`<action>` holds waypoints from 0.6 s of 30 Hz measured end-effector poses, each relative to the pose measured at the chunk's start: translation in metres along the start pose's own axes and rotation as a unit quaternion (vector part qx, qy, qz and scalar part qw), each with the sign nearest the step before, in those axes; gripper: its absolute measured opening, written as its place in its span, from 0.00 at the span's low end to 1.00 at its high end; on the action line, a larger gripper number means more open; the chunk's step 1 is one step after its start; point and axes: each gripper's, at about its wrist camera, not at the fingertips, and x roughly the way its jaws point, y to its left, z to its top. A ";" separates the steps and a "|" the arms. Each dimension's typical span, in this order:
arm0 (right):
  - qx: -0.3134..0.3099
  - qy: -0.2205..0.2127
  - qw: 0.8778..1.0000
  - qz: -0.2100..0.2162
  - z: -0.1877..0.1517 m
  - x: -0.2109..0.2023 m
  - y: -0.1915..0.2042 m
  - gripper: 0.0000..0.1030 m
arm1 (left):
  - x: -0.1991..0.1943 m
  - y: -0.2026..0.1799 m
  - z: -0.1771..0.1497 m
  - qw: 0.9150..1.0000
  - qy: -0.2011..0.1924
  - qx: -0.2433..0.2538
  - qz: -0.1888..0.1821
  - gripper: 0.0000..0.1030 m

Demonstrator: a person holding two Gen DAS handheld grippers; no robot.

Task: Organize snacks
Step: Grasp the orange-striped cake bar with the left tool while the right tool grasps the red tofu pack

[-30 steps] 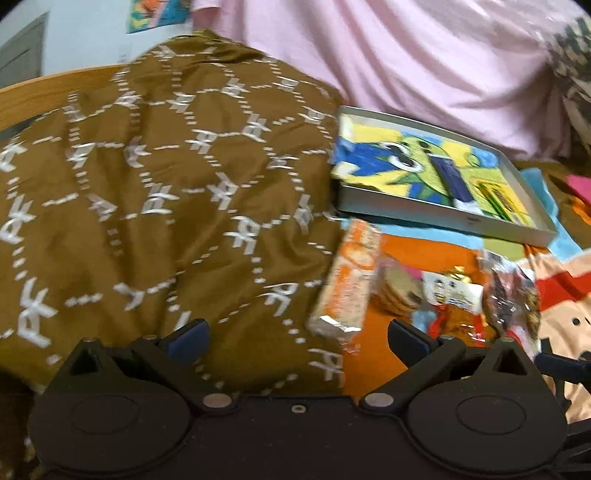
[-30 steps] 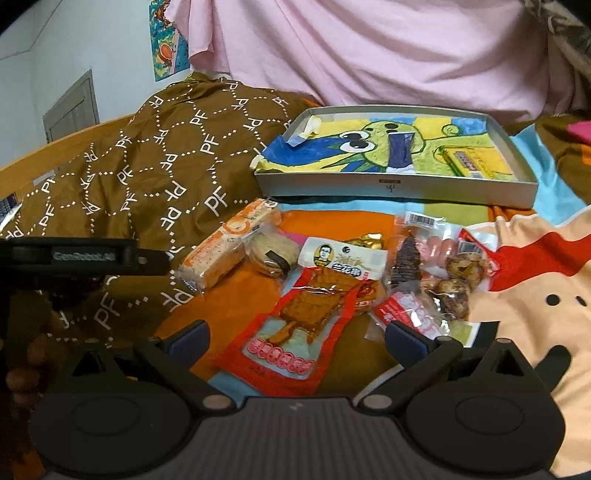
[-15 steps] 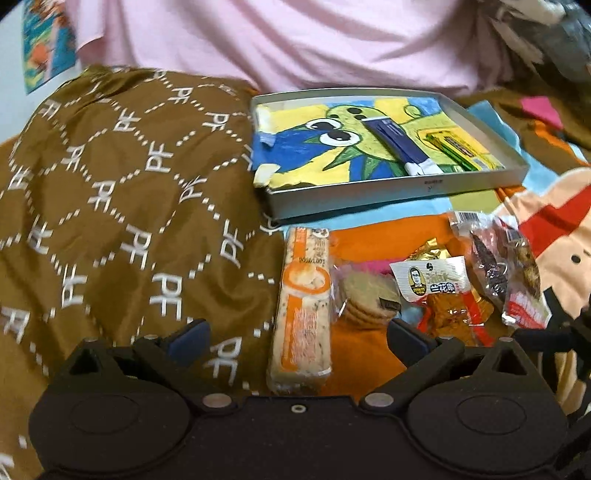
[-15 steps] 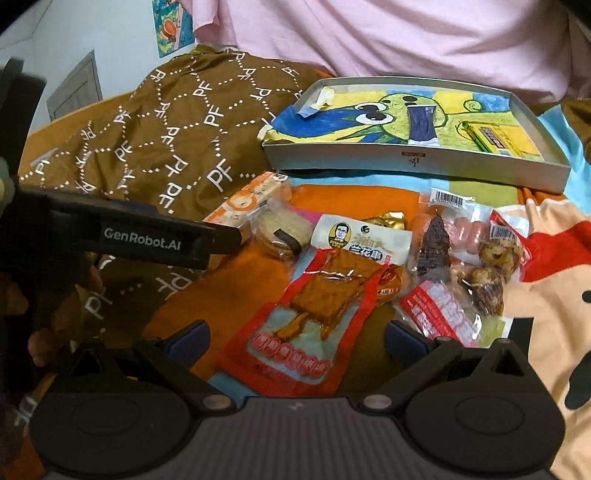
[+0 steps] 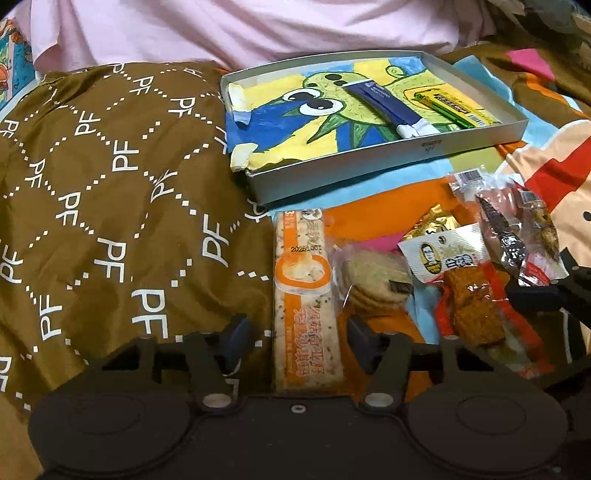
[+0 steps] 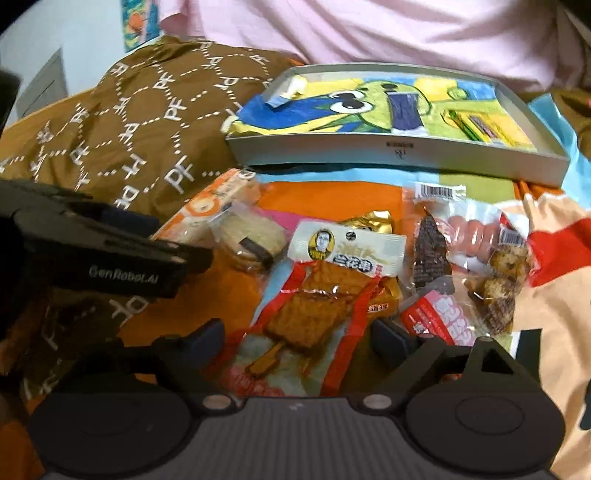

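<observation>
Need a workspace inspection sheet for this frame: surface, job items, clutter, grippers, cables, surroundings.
Surface: bed with brown PF-print quilt and cartoon blanket.
Job's things: orange cracker pack, round biscuits, red tofu pack, mixed snack packets, loose; grey tray.
Clutter: blue tube and green box in tray.
Grippers: left gripper open, straddling cracker pack; right gripper open over tofu pack.
Cables: nothing seen.
Surroundings: pink fabric.

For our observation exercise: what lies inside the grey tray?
Inside the grey tray: a cartoon drawing, a dark blue tube and a green packet. The tray floor beneath is covered.
</observation>
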 end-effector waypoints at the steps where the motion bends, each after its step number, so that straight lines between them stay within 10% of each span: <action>1: 0.005 -0.001 1.000 -0.002 0.001 0.002 -0.001 0.86 | 0.001 0.001 0.000 1.000 0.000 -0.004 0.004 0.47; 7: 0.009 0.003 1.000 -0.017 0.002 0.005 -0.002 0.64 | -0.002 0.004 0.001 0.999 0.009 -0.039 0.002 0.36; 18: -0.022 0.042 0.999 -0.008 0.001 -0.014 0.002 0.61 | -0.028 -0.006 -0.013 0.994 0.055 -0.096 -0.009 0.35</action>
